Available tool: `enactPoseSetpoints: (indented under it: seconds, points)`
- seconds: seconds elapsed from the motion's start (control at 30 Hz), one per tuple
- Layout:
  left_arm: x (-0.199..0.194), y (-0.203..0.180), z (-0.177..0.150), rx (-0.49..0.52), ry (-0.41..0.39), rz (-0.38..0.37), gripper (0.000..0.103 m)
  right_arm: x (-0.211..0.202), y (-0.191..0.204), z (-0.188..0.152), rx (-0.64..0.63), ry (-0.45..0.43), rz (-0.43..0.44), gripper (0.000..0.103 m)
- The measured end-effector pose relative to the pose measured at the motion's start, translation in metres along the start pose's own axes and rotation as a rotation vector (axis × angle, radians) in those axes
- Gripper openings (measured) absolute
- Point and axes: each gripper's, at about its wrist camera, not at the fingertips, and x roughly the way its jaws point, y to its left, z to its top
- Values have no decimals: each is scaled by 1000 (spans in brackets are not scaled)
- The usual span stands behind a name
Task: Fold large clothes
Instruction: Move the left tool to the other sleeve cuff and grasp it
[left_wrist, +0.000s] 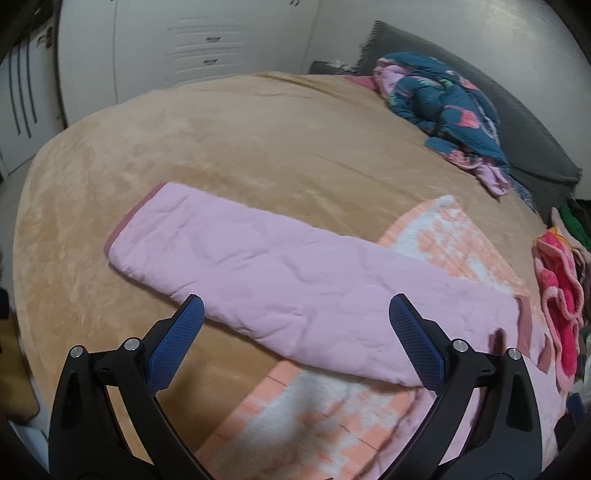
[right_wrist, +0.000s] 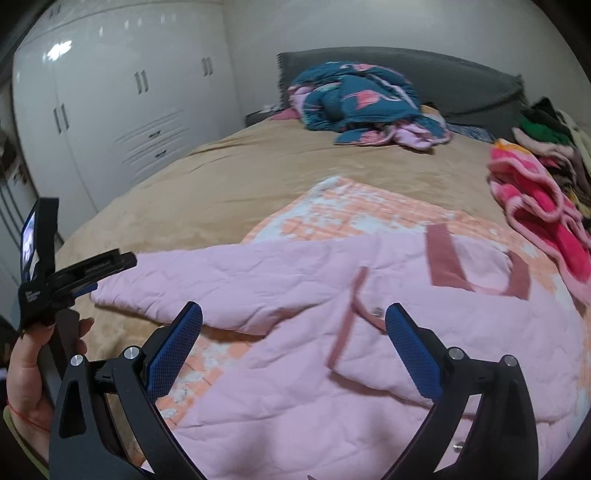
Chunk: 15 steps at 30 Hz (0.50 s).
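Observation:
A light pink quilted garment (right_wrist: 369, 350) lies spread on the bed, front up, with darker pink trim (right_wrist: 441, 258) at its neck. Its sleeve (left_wrist: 280, 280) stretches out flat to the left across the bed. An orange-and-white checked blanket (right_wrist: 354, 210) lies under it. My left gripper (left_wrist: 295, 332) is open and empty, hovering just above the sleeve. My right gripper (right_wrist: 293, 332) is open and empty above the garment's front opening. The left gripper and the hand holding it show at the left edge of the right wrist view (right_wrist: 55, 280).
The bed has a tan cover (left_wrist: 221, 147). A crumpled teal-and-pink jacket (right_wrist: 354, 99) lies near the grey headboard (right_wrist: 461, 81). A bright pink fleece item (right_wrist: 535, 206) and a pile of clothes (right_wrist: 546, 140) lie at the right edge. White wardrobes (right_wrist: 122, 92) stand to the left.

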Motion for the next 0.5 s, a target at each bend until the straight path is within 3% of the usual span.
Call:
enactPoseSetpoints:
  seconds: [0.5]
  points:
    - [53,67,2,-179,114,85,94,69,55,6,-141,96,61,99]
